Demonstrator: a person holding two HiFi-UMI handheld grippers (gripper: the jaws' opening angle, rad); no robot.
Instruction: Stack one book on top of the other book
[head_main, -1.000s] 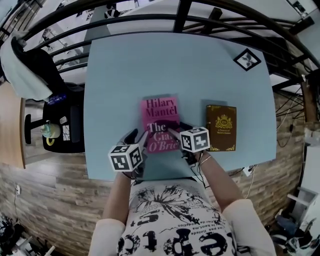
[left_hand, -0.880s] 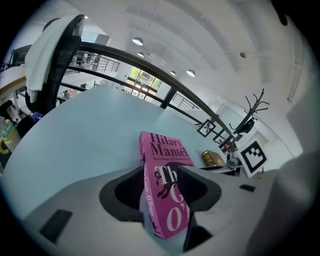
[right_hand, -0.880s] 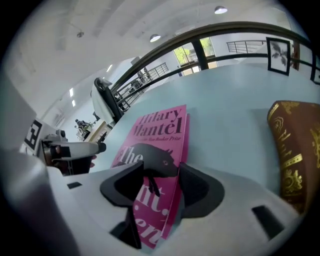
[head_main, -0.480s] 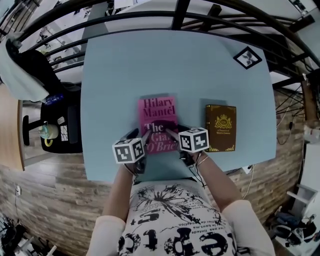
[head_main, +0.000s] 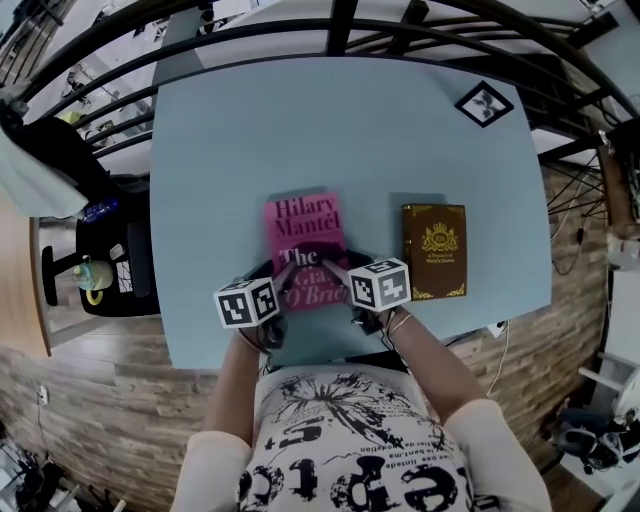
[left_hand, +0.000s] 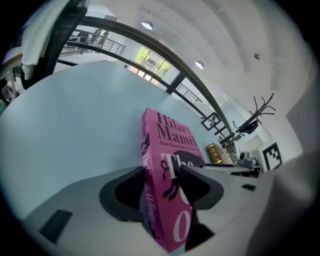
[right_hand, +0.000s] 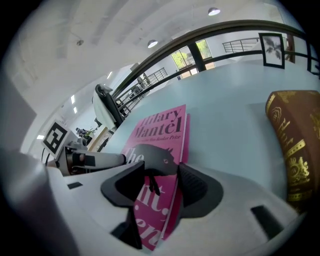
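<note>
A pink paperback (head_main: 303, 225) lies flat on the pale blue table (head_main: 250, 150), and both grippers are at its near end. My left gripper (head_main: 278, 278) straddles the spine edge (left_hand: 149, 165). Its jaws are opening, one over the cover and one beside the spine, with the book between them. My right gripper (head_main: 338, 275) is closed on the page-side edge of the pink book (right_hand: 160, 127), one jaw on the cover and one against the pages. A brown hardback with gold print (head_main: 434, 250) lies flat to the right, apart from both grippers.
A black-and-white marker card (head_main: 484, 103) lies at the table's far right corner. The table's near edge runs just behind the grippers. Black railings curve round the far side, and a black chair (head_main: 110, 250) stands off the left edge.
My left gripper has sunk and closed in on the pink book's near left corner. The right gripper has kept its place at the near right edge. Neither book has moved on the table.
</note>
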